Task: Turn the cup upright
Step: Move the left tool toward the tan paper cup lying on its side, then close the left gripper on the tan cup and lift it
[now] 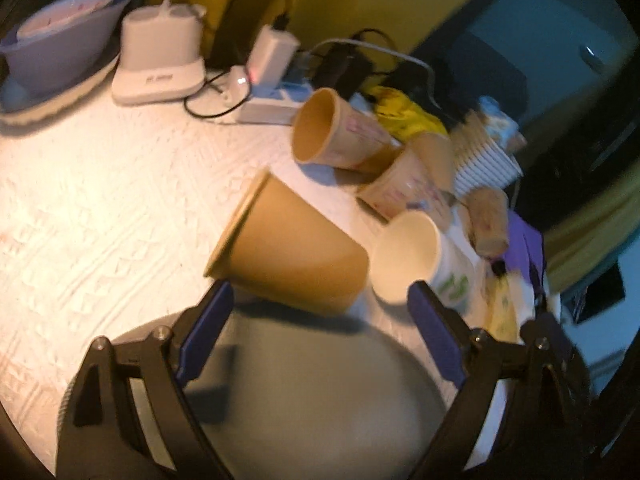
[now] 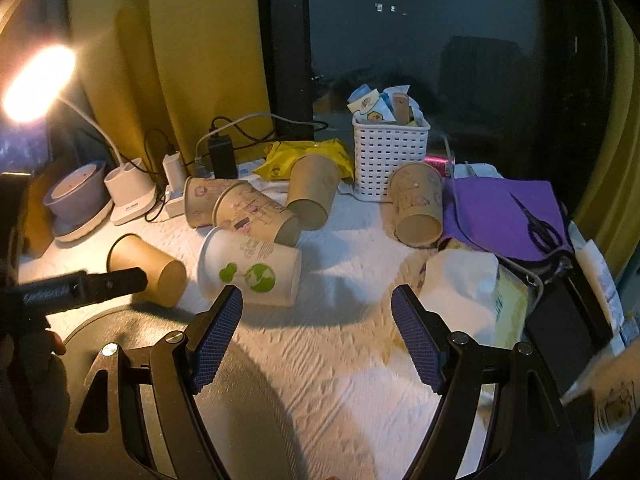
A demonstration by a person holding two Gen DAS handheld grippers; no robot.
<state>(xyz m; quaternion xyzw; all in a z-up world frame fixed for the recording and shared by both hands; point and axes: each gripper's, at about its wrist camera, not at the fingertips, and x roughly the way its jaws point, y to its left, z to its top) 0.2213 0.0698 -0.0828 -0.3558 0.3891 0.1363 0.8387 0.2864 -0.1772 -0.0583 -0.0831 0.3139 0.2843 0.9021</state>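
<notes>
The left gripper (image 1: 320, 300) hung low over the white tablecloth (image 1: 100, 200), jaws spread wide and empty, just short of the toppled brown cup (image 1: 292, 248). The right gripper (image 2: 316, 308) hovered likewise, released, near the white cup (image 2: 250, 268).

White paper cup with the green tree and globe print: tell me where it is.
In the right wrist view the white paper cup with green print lies on its side left of centre, between the plain brown paper cup and the right gripper.
</notes>
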